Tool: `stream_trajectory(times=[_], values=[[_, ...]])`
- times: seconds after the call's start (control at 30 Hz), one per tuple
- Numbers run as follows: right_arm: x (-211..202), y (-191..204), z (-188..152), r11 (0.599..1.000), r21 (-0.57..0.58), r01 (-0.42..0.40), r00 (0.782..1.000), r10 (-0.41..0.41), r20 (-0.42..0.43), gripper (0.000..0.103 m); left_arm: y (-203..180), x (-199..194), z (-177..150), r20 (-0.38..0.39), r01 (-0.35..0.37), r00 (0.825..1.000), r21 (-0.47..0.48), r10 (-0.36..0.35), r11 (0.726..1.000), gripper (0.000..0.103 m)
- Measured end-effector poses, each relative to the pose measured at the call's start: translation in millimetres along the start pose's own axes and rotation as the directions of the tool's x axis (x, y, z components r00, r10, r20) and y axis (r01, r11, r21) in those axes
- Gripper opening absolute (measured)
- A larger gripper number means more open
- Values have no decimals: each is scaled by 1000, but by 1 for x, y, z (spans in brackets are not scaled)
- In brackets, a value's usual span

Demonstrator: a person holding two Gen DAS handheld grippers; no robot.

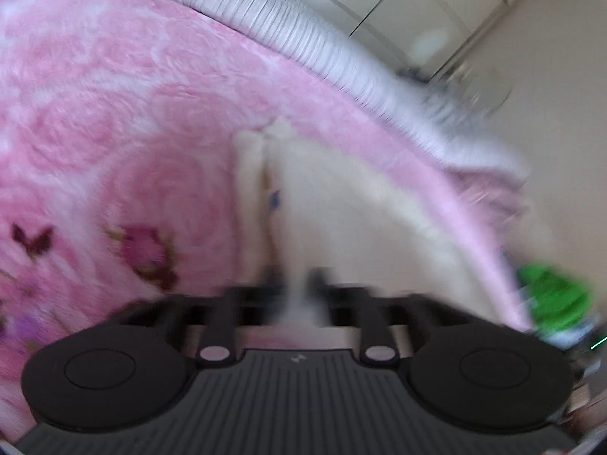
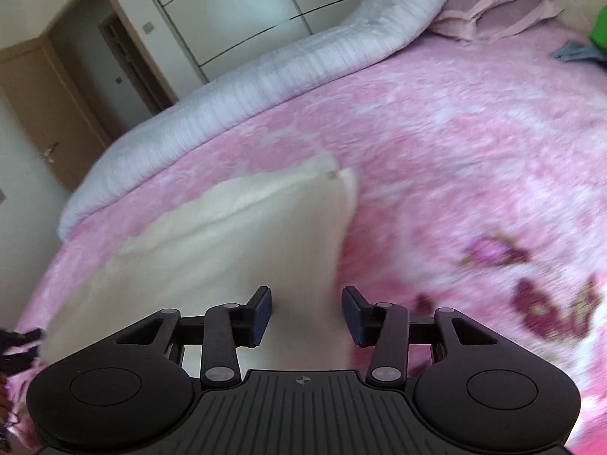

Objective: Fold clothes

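Cloth (image 2: 227,250) lies flat on the pink bed (image 2: 474,151), cream and already folded over. Your right hand-held gripper (image 2: 306,314) hangs wide over its near edge, holding nothing. The cloth runs long, away from you. Your left hand-held gripper (image 1: 296,284) looks pinched on the cloth's edge, though it's blurry.

bed: covered by a pink floral blanket (image 2: 455,144), rose pattern, darker flower and butterfly motifs near the front
cream garment (image 2: 227,235): lies on the blanket, partly folded, layers overlapping
white striped duvet (image 2: 242,87): bunched along the far edge
pink pillows (image 2: 497,7): stacked at the far corner
green item (image 2: 599,26): at the right edge, beside a grey cloth (image 2: 573,53)
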State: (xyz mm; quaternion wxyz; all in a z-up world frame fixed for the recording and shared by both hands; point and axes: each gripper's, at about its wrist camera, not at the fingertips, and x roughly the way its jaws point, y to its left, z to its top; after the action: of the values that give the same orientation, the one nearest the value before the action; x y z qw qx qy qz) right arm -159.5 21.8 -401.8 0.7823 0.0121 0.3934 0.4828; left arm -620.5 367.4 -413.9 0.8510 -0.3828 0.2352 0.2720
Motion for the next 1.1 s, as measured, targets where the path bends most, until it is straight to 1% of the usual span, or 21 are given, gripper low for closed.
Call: stream_trajectory(times=[0.03, 0.1, 0.17, 0.27, 0.3, 0.33, 0.4, 0.43, 0.5, 0.53, 0.57, 0.63, 0.7, 0.73, 0.77, 0.83, 0.87, 0.93, 0.97, 1.03, 1.1], values=[[1, 0, -1, 1000, -9, 19, 1000, -19, -2, 9, 5, -1, -2, 7, 1, 1000, -18, 0, 1000, 8], [1, 0, -1, 998, -31, 63, 998, -64, -9, 7, 13, -2, -8, 21, 0, 1000, -49, 1, 999, 8], [4, -1, -4, 994, -51, 97, 995, -98, -25, 7, 15, -3, -18, 30, -18, 999, -41, 19, 999, 11], [9, 3, -11, 985, -111, 130, 989, -136, -55, 9, 3, -12, -25, 22, -80, 997, 17, 80, 997, 12], [7, 7, -9, 980, -134, 148, 985, -158, -67, 12, -4, -16, -22, 21, -112, 994, 55, 111, 992, 13], [5, 10, -6, 973, -156, 168, 980, -182, -82, 21, -12, -20, -19, 25, -145, 989, 93, 144, 985, 13], [-3, 19, 3, 960, -185, 208, 973, -222, -58, 30, -28, -28, -8, 64, -224, 974, 167, 217, 960, 11], [-7, 24, 8, 953, -198, 228, 970, -240, -42, 30, -37, -32, -2, 104, -276, 960, 200, 260, 940, 8], [-12, 37, 18, 939, -232, 254, 967, -252, 38, 31, -51, -35, 10, 188, -330, 939, 253, 289, 909, 8], [-12, 44, 22, 931, -255, 263, 965, -250, 80, 32, -57, -32, 17, 195, -312, 944, 262, 267, 913, 8], [-7, 50, 24, 929, -271, 252, 967, -234, 97, 32, -61, -24, 25, 185, -279, 954, 262, 236, 924, 8], [11, 60, 26, 929, -300, 215, 976, -194, 97, 32, -70, 0, 34, 146, -211, 974, 284, 175, 935, 9], [34, 69, 25, 928, -329, 176, 984, -160, 74, 32, -81, 31, 37, 107, -197, 979, 323, 171, 926, 9], [45, 73, 24, 926, -343, 156, 988, -143, 63, 32, -84, 46, 37, 96, -204, 979, 342, 182, 917, 9], [57, 74, 24, 923, -354, 154, 988, -144, 54, 32, -86, 60, 37, 85, -216, 976, 361, 198, 907, 9], [81, 74, 24, 914, -373, 161, 987, -159, 38, 32, -86, 87, 36, 70, -268, 963, 396, 262, 879, 9], [93, 74, 24, 909, -382, 165, 986, -166, 30, 32, -82, 94, 35, 82, -289, 956, 409, 280, 866, 12], [112, 66, 27, 901, -393, 184, 982, -189, 27, 33, -75, 104, 32, 103, -325, 944, 430, 312, 842, 12], [116, 63, 28, 899, -397, 186, 982, -186, 38, 34, -76, 98, 29, 104, -327, 944, 423, 313, 845, 12], [113, 62, 34, 904, -380, 197, 979, -199, 33, 34, -78, 85, 23, 106, -331, 943, 408, 316, 851, 11], [100, 65, 33, 901, -365, 235, 971, -233, 48, 34, -80, 73, 18, 109, -335, 942, 394, 318, 856, 11]])
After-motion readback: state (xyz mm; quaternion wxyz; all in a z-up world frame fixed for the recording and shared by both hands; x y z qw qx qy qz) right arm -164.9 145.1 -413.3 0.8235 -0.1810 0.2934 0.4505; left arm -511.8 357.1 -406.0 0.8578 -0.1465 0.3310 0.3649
